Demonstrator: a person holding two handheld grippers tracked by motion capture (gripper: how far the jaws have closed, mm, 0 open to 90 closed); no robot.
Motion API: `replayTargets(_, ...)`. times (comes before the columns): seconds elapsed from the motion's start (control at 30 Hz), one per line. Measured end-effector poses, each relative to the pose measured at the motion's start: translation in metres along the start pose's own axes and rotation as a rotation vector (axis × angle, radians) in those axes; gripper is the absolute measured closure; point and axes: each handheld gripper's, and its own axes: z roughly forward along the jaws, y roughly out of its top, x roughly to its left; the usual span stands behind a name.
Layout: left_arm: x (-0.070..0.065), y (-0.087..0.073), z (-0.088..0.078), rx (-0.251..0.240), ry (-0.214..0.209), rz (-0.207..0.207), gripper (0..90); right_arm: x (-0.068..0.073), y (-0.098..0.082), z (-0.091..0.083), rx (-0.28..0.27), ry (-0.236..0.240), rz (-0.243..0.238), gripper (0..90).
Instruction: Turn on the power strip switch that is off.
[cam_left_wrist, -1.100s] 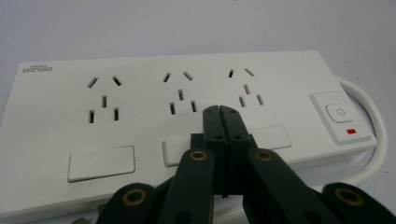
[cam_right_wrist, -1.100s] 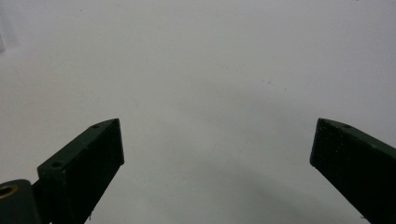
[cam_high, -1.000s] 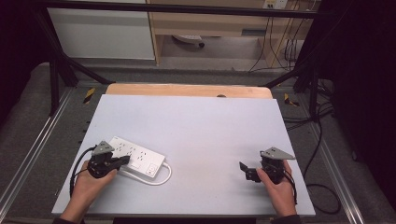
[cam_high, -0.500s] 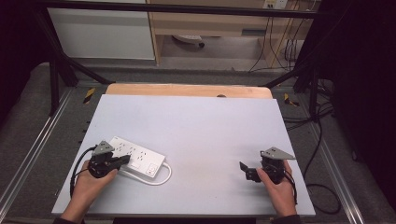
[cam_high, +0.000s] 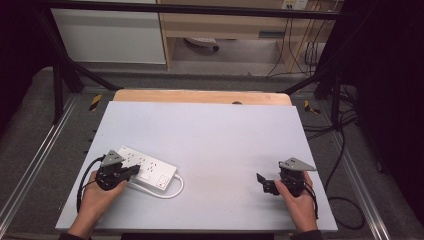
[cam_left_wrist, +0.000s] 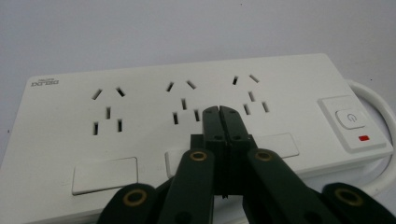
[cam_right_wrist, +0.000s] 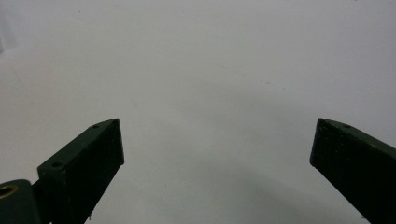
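White power strip (cam_high: 145, 170) and both grippers unmoved.

Each hand carried a black gripper: the left gripper (cam_high: 131, 171) and the right gripper (cam_high: 262, 181) had a grey three-cornered plate on top, brass-coloured pivot rings on dark green-black links, and a black trailing cable.

The power strip (cam_high: 146, 170) lies on the table (cam_high: 210, 130) at its near left, its cable (cam_high: 172, 190) looping off its right end. The left gripper (cam_high: 131, 171) sits over the strip's near left part. The right gripper (cam_high: 262, 182) sits well apart, near right.
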Motion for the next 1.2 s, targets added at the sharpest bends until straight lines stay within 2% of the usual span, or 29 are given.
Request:
replayTargets(0.27, -0.0012, 0.0014, -0.0001, -0.01, -0.003, 0.013, 90.0, 0.0001, 0.0001, -0.0001, 0.0, 0.002, 0.004, 3.3)
replayTargets(0.7, -0.0016, 0.0035, -0.0022, -0.055, -0.017, 0.008, 90.0, 0.0001, 0.0, 0.0, 0.0, 0.001, 0.003, 3.3)
replayTargets(1.2, -0.0028, 0.0062, -0.005, -0.123, -0.024, -0.005, 79.2, 0.0002, 0.0, 0.0, 0.001, 0.001, 0.002, 3.3)
